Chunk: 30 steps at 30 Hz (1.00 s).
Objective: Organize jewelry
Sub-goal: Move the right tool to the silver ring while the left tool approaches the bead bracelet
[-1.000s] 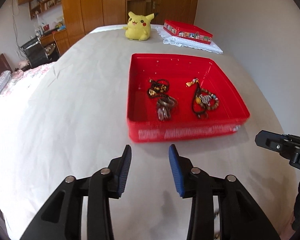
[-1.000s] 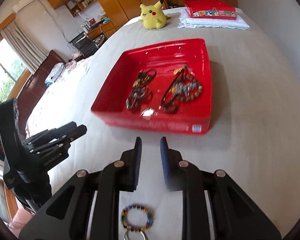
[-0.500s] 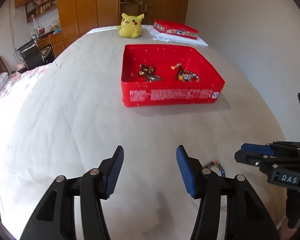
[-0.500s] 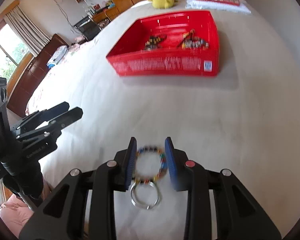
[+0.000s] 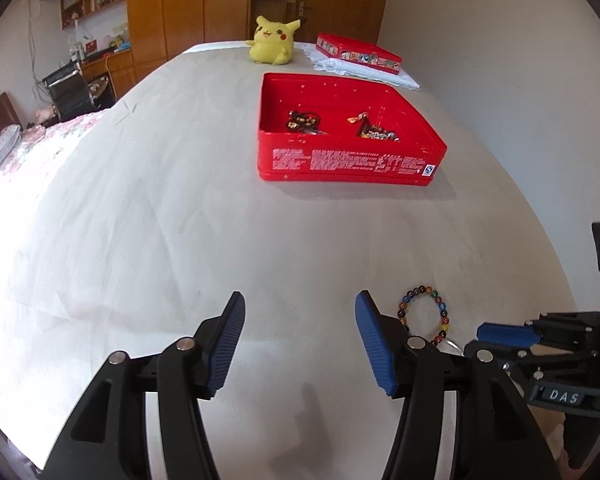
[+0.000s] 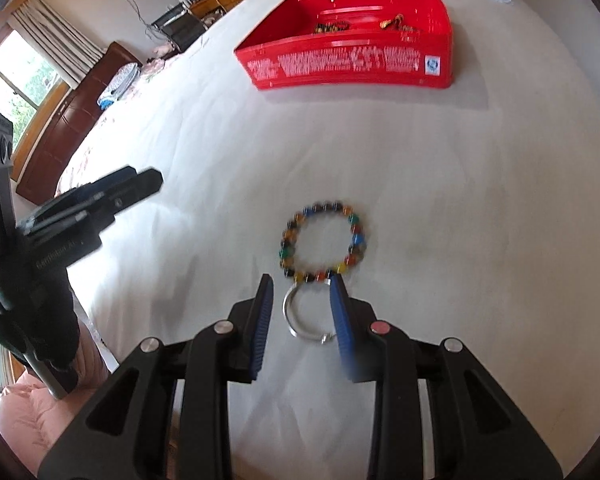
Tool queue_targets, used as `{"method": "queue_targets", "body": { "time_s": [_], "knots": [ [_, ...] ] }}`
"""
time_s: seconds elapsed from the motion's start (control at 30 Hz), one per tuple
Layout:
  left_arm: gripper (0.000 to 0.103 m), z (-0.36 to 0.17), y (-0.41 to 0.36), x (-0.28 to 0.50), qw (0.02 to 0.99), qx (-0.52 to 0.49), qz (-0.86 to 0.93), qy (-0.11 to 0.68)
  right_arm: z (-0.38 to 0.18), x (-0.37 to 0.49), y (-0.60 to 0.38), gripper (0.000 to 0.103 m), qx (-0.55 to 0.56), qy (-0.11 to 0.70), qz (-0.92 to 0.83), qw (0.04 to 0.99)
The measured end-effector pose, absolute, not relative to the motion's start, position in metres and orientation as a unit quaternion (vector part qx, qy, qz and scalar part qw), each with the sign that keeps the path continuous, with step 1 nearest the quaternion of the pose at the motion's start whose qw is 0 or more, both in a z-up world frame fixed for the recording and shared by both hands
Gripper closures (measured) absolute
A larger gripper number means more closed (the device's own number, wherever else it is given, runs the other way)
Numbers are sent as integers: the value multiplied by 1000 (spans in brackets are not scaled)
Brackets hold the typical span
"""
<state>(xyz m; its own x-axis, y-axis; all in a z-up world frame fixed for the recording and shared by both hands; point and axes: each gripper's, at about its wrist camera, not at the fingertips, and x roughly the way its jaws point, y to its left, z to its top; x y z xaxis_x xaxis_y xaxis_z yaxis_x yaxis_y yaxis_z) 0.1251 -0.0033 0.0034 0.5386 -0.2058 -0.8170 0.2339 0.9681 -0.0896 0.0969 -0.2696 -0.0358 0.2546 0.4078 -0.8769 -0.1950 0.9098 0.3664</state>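
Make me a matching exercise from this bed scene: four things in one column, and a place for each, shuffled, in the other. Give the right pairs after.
Things
1. beaded bracelet
2. silver ring
3. yellow plush toy
4. red lid

Places
A. on the white folded cloth, beyond the red box
B. on the sheet, just ahead of the right gripper's tips
C. at the far end of the bed, left of the folded cloth
D. on the sheet, between the right gripper's open jaws

Pairs: 1-B, 2-D, 3-C, 4-A
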Motion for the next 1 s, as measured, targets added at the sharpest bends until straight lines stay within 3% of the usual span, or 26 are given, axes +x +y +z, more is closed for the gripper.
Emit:
{"method": "queue_targets", "body": {
  "time_s": [0.27,0.57,0.73,0.87,1.0],
  "knots": [
    [45,-3,4,115,873,12,-124,471,-56,91,-268,52,87,600,177,776],
    [45,-12,7,112,867,8,-122,482,-68,91,-262,41,72,607,170,773],
    [45,-13,7,111,866,7,-122,484,-70,88,-247,42,31,603,160,781],
    [45,-15,7,110,865,6,-122,486,-71,86,-241,57,-1,597,145,789],
    [44,-16,6,111,864,6,-122,489,-70,83,-245,58,1,594,148,791]
  ]
}}
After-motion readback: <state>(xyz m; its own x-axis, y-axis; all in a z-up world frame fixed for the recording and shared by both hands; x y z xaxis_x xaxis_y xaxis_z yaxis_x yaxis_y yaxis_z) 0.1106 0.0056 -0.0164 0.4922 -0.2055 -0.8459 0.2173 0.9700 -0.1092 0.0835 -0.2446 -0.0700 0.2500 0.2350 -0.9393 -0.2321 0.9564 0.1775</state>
